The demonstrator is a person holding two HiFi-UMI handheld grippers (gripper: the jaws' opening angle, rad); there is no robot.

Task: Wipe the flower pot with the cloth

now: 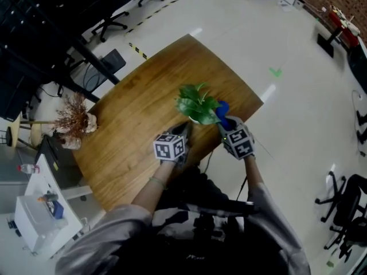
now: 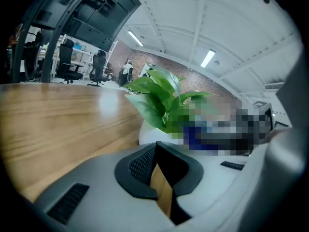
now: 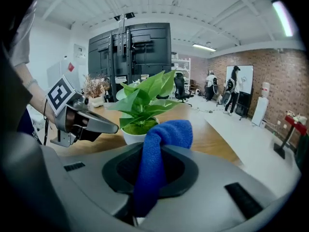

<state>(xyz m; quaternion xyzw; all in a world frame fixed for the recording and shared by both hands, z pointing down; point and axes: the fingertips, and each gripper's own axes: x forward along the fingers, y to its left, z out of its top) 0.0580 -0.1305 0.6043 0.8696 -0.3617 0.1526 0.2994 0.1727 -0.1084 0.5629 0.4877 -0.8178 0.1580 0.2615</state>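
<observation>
The step in hand looks like the approach: the cloth is being brought up to the flower pot (image 3: 134,135), and wiping does not seem to have begun. The pot, white and holding a leafy green plant (image 3: 145,98), is standing on the wooden counter (image 1: 132,130) near its front edge, between the two tools.

The right tool (image 3: 153,164) is gripping the blue cloth (image 3: 169,132) firmly. The cloth is bunching up out of the jaws and folding over towards the pot. It is sitting just in front of the pot's right side, and I cannot tell whether it is touching.

The left tool (image 2: 155,148) is carrying nothing. Its jaws are meeting at the tips, with only a sliver of counter showing behind them. It is pointing at the pot's left side from just beside it.

The next move probably calls for pressing the cloth against the pot wall and sweeping round it. The left tool may need to brace the pot, since a light pot could slide or tip under the push. The leaves are hanging over the rim, so the cloth should be kept low.
</observation>
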